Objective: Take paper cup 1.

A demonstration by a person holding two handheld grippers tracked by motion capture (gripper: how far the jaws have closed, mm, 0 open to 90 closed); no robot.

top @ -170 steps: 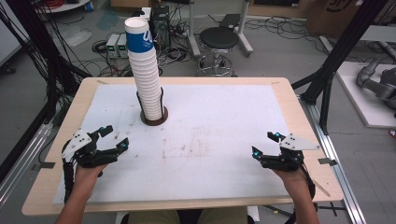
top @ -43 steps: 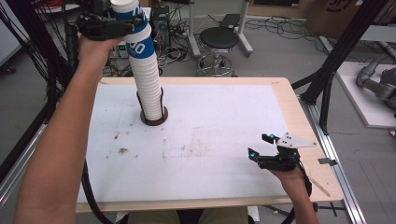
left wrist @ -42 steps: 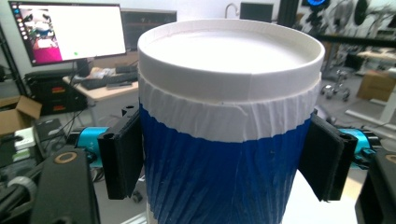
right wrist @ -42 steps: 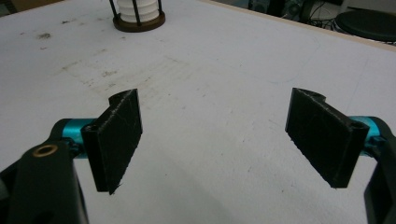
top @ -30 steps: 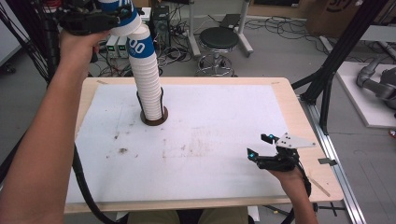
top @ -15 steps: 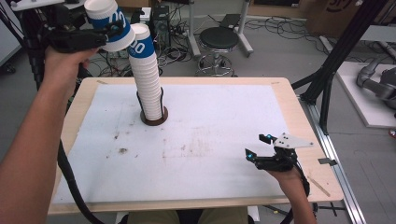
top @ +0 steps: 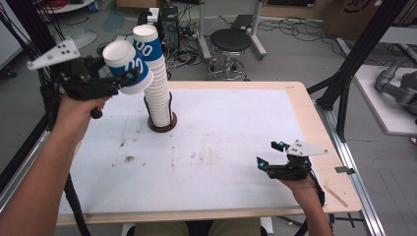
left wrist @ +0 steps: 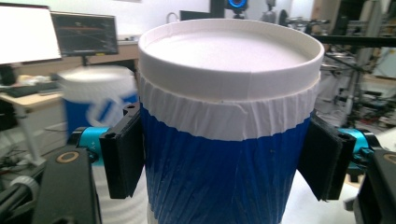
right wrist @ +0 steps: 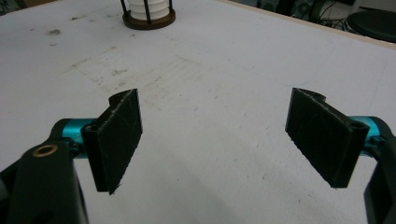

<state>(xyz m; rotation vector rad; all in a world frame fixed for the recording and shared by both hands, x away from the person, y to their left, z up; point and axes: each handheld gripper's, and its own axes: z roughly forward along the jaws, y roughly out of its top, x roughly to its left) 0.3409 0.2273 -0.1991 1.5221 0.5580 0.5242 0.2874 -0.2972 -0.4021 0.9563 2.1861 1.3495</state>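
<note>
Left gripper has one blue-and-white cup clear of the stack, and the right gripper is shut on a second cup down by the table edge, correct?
Not quite. The left gripper does hold a cup clear of the stack, but the right gripper stands open over the table, as the right gripper view shows.

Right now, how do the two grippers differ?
The left gripper is raised above the table's far left corner; the right gripper sits low by its near right edge. The left's jaws clamp a blue-and-white cup; the right's stand wide open with nothing between them. Both are black, with a grey plate on top.
</note>
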